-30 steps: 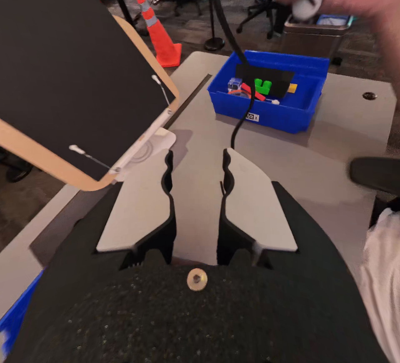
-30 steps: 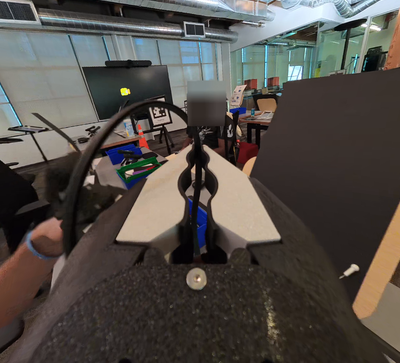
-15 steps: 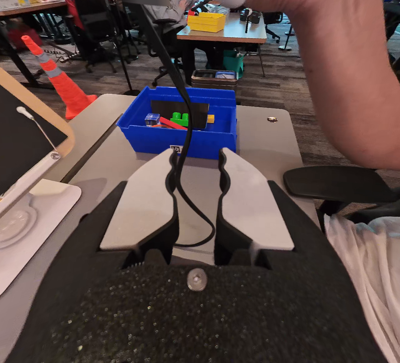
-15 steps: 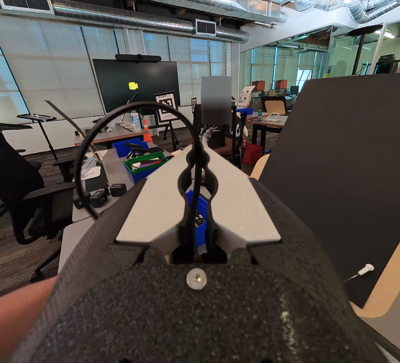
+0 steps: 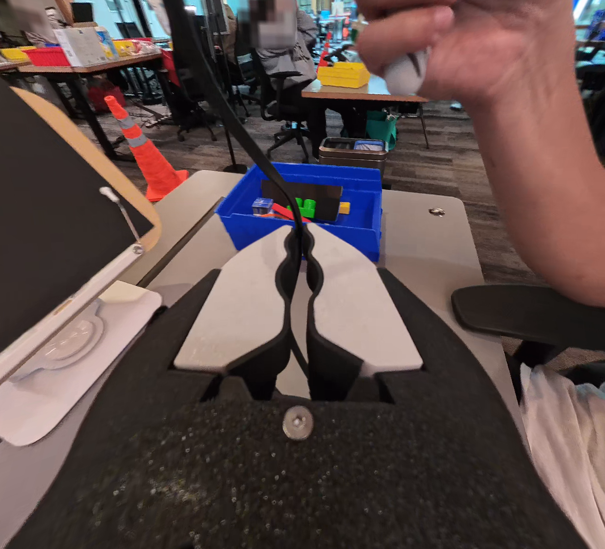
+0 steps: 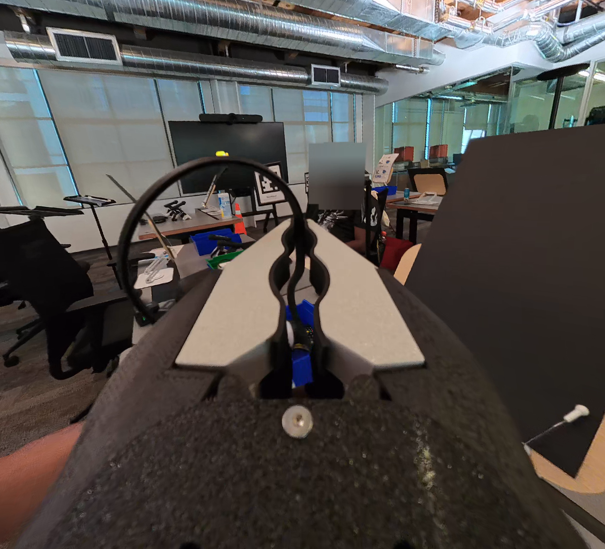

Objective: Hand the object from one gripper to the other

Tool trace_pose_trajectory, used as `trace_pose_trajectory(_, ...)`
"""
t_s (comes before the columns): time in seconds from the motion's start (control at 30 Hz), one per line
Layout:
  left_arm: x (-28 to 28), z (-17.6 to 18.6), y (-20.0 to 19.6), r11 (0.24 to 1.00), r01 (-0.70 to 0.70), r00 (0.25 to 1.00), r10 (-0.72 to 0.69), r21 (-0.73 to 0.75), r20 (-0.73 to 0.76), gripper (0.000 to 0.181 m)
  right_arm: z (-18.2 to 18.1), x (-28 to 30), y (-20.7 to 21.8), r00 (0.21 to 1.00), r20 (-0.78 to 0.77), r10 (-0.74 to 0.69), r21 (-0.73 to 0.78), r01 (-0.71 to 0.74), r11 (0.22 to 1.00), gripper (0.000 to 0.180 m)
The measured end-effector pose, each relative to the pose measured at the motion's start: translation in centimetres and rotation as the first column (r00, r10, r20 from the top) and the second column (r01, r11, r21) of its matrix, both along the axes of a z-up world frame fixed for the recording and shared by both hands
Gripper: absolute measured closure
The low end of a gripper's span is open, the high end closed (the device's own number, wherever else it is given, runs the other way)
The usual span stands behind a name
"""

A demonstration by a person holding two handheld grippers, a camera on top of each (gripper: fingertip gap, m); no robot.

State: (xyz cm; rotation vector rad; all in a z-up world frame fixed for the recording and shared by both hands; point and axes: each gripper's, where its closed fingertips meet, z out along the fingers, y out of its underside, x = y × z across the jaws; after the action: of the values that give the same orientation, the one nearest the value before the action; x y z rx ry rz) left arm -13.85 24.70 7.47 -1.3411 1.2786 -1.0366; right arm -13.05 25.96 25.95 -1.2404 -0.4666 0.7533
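The object is a long black strap (image 5: pixel 229 114). In the left wrist view it comes down from the upper left and runs between the tips of my left gripper (image 5: pixel 299 235), which is shut on it above the grey table (image 5: pixel 425 255). A thin tail of it shows lower between the fingers. In the right wrist view my right gripper (image 6: pixel 298 225) is raised and shut on the same strap (image 6: pixel 212 161), which arcs in a loop to the left of its tips. A hand (image 5: pixel 458 42) gripping a white handle fills the upper right of the left wrist view.
A blue bin (image 5: pixel 360 235) holding small coloured blocks stands on the table just beyond the left gripper. A tilted black board (image 5: pixel 49 222) with a tan edge is at the left, on a white base (image 5: pixel 82 353). A black chair armrest (image 5: pixel 523 314) is at the right. An orange cone (image 5: pixel 147 157) stands behind.
My left gripper was open with the strap hanging between its fingers; it has now shut on the strap. The right gripper stays shut on it, and the loop has shifted a little.
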Motion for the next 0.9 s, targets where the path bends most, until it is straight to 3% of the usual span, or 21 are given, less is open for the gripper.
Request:
trace_pose_trajectory(0.03, -0.3, 0.4, 0.4, 1.0, -0.021, 1.0, 0.021, 0.001, 0.009, 0.179, -0.1, 0.3, -0.6, 1.0, -0.009, 0.009, 0.01, -0.009, 1.0, 0.176)
trace_pose_trajectory(0.17, -1.6, 2.1, 1.6, 0.996, -0.092, 0.995, 0.092, 0.01, 0.031, 0.179, -1.2, 1.0, -3.2, 0.998, -0.028, 0.061, 0.049, -0.06, 0.997, 0.177)
trace_pose_trajectory(0.27, -3.0, 4.6, 2.8, 0.987, -0.158, 0.985, 0.156, 0.03, 0.076, 0.179, -3.6, 0.0, -6.0, 0.983, 0.062, 0.172, 0.118, -0.178, 0.977, 0.176)
trace_pose_trajectory(0.37, -4.5, 7.6, 3.8, 0.979, -0.199, 0.973, 0.193, 0.038, 0.123, 0.179, -8.3, -1.1, -7.8, 0.943, 0.216, 0.253, 0.091, -0.277, 0.956, 0.173)
trace_pose_trajectory(0.5, -5.5, 11.2, 4.4, 0.968, -0.235, 0.964, 0.22, 0.092, 0.15, 0.178, -16.2, -1.9, -10.2, 0.826, 0.385, 0.411, -0.084, -0.412, 0.907, 0.133)
trace_pose_trajectory(0.57, -5.8, 12.8, 4.3, 0.961, -0.245, 0.962, 0.225, 0.125, 0.157, 0.179, -21.3, -1.6, -10.9, 0.733, 0.477, 0.485, -0.22, -0.435, 0.873, 0.132)
trace_pose_trajectory(0.67, -5.8, 14.8, 3.7, 0.957, -0.24, 0.963, 0.213, 0.165, 0.164, 0.179, -27.8, 1.3, -7.2, 0.678, 0.622, 0.391, -0.383, -0.172, 0.907, 0.128)
trace_pose_trajectory(0.77, -5.5, 16.0, 3.0, 0.958, -0.218, 0.968, 0.188, 0.186, 0.164, 0.179, -30.5, 4.2, -1.9, 0.653, 0.736, 0.181, -0.327, 0.107, 0.939, 0.126)
trace_pose_trajectory(0.83, -5.3, 16.3, 2.0, 0.968, -0.175, 0.975, 0.145, 0.181, 0.168, 0.179, -29.6, 3.4, 0.1, 0.703, 0.706, 0.087, -0.25, 0.132, 0.959, 0.127)
trace_pose_trajectory(0.9, -5.0, 16.2, 1.2, 0.974, -0.14, 0.98, 0.11, 0.178, 0.165, 0.178, -26.6, 0.6, 0.2, 0.82, 0.567, 0.083, -0.191, 0.033, 0.981, 0.128)
